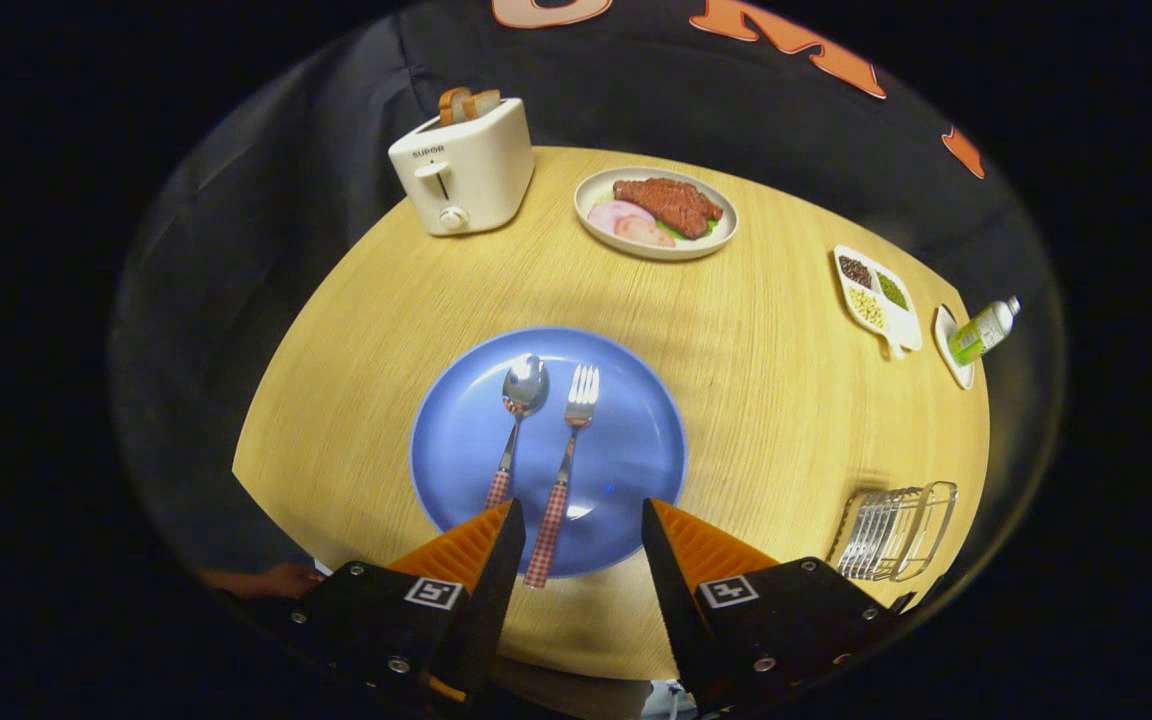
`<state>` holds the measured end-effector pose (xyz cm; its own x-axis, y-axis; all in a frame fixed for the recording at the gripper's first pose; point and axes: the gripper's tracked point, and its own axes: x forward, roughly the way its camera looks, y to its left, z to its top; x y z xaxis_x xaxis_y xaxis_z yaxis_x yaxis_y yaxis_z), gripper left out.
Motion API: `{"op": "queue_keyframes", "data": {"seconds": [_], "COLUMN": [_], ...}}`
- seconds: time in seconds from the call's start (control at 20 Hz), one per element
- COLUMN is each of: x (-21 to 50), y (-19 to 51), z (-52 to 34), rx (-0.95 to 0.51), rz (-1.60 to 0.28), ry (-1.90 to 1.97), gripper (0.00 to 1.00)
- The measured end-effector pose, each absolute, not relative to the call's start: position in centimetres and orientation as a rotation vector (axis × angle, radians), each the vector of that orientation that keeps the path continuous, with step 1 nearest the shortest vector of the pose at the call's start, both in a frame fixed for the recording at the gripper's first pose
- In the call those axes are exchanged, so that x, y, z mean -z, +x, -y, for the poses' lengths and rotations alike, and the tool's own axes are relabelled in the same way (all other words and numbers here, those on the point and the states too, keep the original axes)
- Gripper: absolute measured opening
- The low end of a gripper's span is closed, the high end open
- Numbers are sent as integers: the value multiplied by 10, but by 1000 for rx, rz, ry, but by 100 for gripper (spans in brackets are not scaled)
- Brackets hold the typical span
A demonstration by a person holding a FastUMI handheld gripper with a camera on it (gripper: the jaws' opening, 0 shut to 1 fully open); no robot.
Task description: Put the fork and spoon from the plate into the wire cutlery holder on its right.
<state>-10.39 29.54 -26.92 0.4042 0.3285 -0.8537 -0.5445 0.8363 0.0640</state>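
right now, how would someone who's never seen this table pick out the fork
Find the blue plate just ahead of the open gripper. Two checked-handled utensils lie on it side by side: the fork is the one nearer the wire cutlery holder, with tines instead of the spoon's round bowl.

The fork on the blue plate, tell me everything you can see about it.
The fork lies flat on the blue plate, tines pointing away from the gripper. Its head and neck look like shiny metal; its handle has a red-and-white checked pattern, and the handle's end reaches just past the plate's near rim, between the open fingers. The spoon lies close beside it, not touching. Nothing grips the fork.
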Motion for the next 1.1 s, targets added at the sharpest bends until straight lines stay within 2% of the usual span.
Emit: {"op": "queue_keyframes", "data": {"seconds": [0.3, 0.55, 0.8, 0.95, 1.1], "x": [296, 308, 324, 321, 306], "y": [-110, -113, -115, -115, -109], "z": [-297, -301, -304, -303, -289], "rx": [-535, -521, -501, -517, -493], "rz": [-1116, -1179, -1237, -1257, -1246], "ry": [-288, -273, -275, -244, -199], "gripper": [58, 39, 28, 13, 10]}}
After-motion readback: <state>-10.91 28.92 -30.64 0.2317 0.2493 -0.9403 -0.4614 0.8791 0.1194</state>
